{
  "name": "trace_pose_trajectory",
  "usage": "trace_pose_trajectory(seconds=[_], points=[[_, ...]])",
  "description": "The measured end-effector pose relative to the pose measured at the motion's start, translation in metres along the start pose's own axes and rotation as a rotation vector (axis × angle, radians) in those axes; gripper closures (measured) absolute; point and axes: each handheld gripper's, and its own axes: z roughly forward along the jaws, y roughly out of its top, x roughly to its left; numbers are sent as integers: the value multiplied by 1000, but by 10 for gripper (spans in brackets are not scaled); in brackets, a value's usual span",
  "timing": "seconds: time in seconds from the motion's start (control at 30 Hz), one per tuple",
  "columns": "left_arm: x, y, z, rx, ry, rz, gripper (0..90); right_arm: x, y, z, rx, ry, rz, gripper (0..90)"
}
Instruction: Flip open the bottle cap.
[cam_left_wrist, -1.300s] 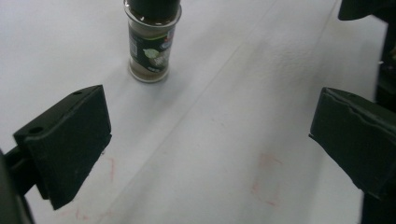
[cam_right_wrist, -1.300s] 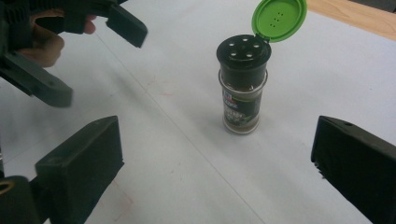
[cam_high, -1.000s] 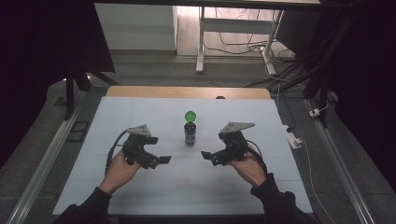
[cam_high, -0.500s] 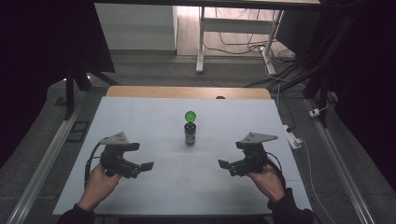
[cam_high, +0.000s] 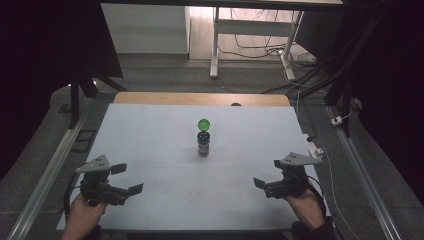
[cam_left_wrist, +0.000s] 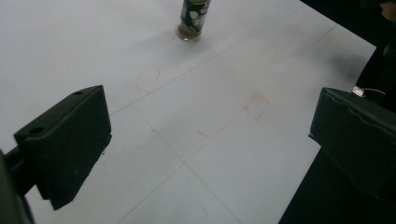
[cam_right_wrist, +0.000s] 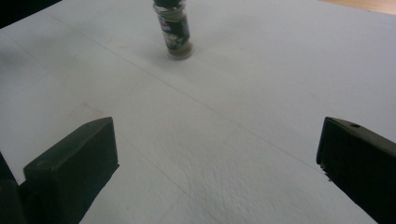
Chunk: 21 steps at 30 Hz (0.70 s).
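Small jar (cam_high: 203, 143) stands upright at the middle of the white table (cam_high: 150, 145); dark label, no lid on its mouth as far as the high view lets me tell. A green cap (cam_high: 203, 124) lies just behind it, toward the far edge, close by but whether touching I cannot say.

Left gripper (cam_high: 127, 179) sits at lower left of the high frame, held low near the table's near edge. Jaws spread wide, nothing between them; in the left gripper view the jar (cam_left_wrist: 193, 19) stands far off at the top centre, bare table in the gap.

Right gripper (cam_high: 260, 183) at lower right, likewise near the front edge. Jaws wide apart, holding nothing; in the right gripper view the jar (cam_right_wrist: 173, 29) stands at upper centre, well clear.

Both tools well apart from jar and cap, one each side.

Judgement: no contact with either thing; this reads as a rest or start position, with the jar and its cap as the work. A next move would call for one gripper to travel in and steady the jar's body, the other to reach past it for the cap. The jar is narrow and tall, so a sideways nudge could tip it.
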Motion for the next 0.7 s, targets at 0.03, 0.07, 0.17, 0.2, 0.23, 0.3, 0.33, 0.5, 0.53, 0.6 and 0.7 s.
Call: trace_pose_trajectory(seconds=[0.03,0.07,0.17,0.2,0.23,0.3,0.33,0.5,0.53,0.6,0.7], points=[[0,-3,-3,-3,9,-2,0,-1,-3,-3,-4,-10,5,0],[0,-5,-6,-5,20,-3,0,-3,-5,-6,-4,-17,11,0],[0,-12,-14,-10,47,-12,0,-7,-13,-14,-8,-42,34,0],[1,-15,-16,-12,54,-16,0,-8,-15,-16,-7,-49,41,0],[1,-17,-18,-13,62,-19,0,-9,-18,-19,-2,-56,49,0],[2,-22,-22,-13,79,-23,0,-12,-23,-23,8,-69,63,0],[2,-24,-24,-11,89,-25,0,-13,-26,-25,12,-74,68,0],[5,-36,-29,11,126,-42,0,-15,-36,-34,32,-104,83,0],[5,-38,-30,16,133,-47,0,-15,-38,-35,36,-109,85,0],[6,-42,-32,28,154,-50,0,-15,-41,-37,47,-115,93,0],[8,-48,-35,47,181,-59,0,-15,-45,-39,70,-126,101,0]])
